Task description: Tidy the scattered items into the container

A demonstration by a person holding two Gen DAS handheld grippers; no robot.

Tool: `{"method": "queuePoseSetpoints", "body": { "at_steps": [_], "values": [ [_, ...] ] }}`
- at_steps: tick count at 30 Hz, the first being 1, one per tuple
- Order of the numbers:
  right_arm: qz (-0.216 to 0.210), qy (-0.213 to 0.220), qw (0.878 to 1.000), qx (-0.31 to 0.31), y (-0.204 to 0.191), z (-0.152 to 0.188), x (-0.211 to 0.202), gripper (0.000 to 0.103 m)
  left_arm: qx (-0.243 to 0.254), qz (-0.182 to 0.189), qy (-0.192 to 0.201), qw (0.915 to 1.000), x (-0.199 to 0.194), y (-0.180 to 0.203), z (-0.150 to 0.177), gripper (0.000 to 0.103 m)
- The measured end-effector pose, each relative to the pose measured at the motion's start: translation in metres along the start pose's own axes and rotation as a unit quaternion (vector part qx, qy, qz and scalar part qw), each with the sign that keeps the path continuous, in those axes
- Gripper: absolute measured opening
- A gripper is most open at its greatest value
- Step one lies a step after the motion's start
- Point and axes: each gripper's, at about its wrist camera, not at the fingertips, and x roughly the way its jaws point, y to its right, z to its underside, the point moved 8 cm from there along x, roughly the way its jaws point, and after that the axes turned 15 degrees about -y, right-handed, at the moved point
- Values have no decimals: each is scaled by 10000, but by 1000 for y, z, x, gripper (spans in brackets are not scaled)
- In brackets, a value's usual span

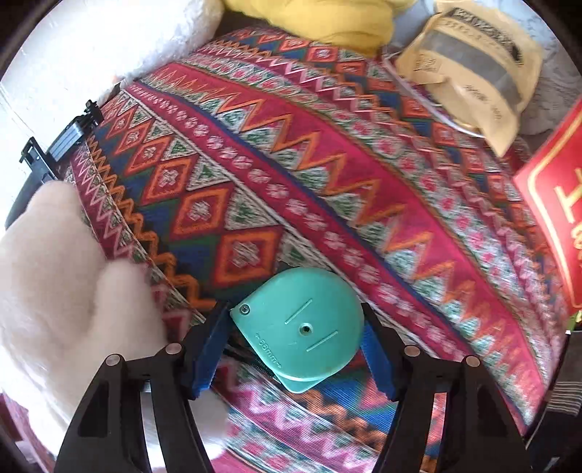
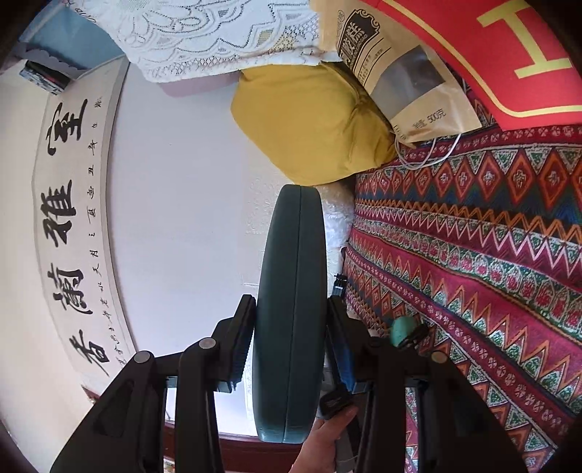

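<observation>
Domestic living room. Evidence: seat or couch draped in a woven geometric-patterned cloth (image 1: 327, 182); yellow cushion (image 2: 313, 123); white lace cover (image 2: 218, 32); framed calligraphy scroll (image 2: 69, 225) on a pale wall; kraft-paper food bag (image 2: 411, 87); red gift box (image 2: 509, 54).

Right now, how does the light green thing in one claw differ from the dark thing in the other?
The teal tape measure lies flat on the patterned cloth, its broad face to the camera; the dark green case is held up off the cloth, edge-on. The tape measure is pale, with a screw and markings; the case is dark and plain. The case looks larger. Both sit between a gripper's fingers.
</observation>
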Motion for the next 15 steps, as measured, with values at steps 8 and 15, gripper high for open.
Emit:
{"method": "queuePoseSetpoints", "body": {
  "at_steps": [8, 15],
  "values": [
    [-62, 203, 9995, -238, -24, 7, -18, 39, -853, 666, 1113, 9879, -71, 28, 102, 67],
    [-7, 352, 9979, -535, -53, 25, -29, 39, -2350, 1105, 1806, 9487, -82, 13, 297, 67]
  ]
}}
